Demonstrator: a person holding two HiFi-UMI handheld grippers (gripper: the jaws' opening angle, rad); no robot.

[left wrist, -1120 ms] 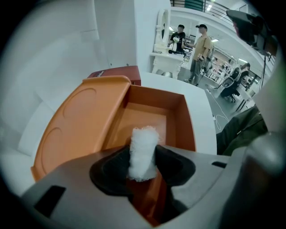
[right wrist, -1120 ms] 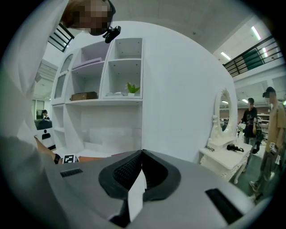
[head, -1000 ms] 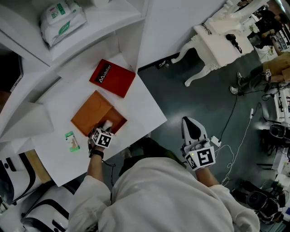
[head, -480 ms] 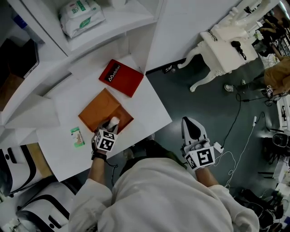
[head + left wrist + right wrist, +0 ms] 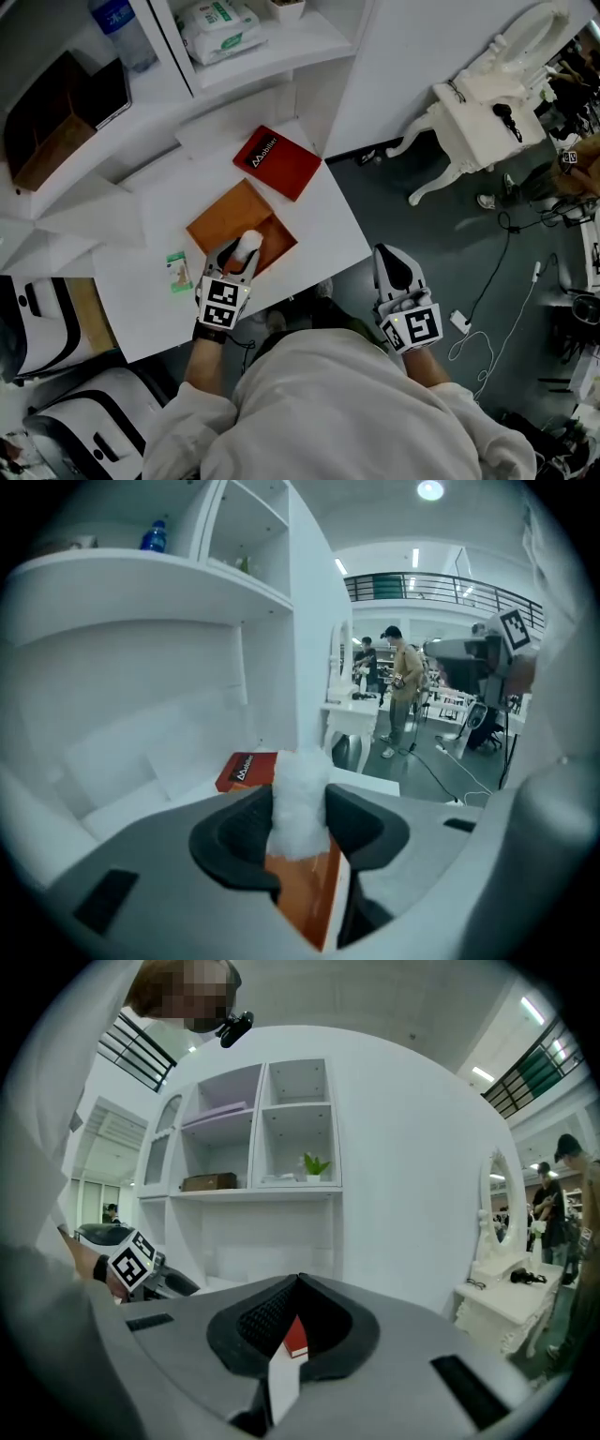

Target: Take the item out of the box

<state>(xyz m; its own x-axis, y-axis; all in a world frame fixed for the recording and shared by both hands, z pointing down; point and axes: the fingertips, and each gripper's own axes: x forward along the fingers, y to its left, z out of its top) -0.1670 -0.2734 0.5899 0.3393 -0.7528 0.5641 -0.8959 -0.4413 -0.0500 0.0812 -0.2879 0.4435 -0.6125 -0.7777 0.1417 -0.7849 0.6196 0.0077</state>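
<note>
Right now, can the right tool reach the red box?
Probably yes. The right tool hangs beside the table, jaws together, empty, and the red box lies uncovered at the back. The left tool, gripping the white item over the orange box, sits off to one side.

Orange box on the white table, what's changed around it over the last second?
The left gripper, shut on the white fluffy wad throughout, has raised it up from inside the orange cardboard box, toward the camera. Nothing was let go. The box, the flat red box with white lettering and the small green packet kept their places. The right gripper stayed shut, empty, off the table.
</note>
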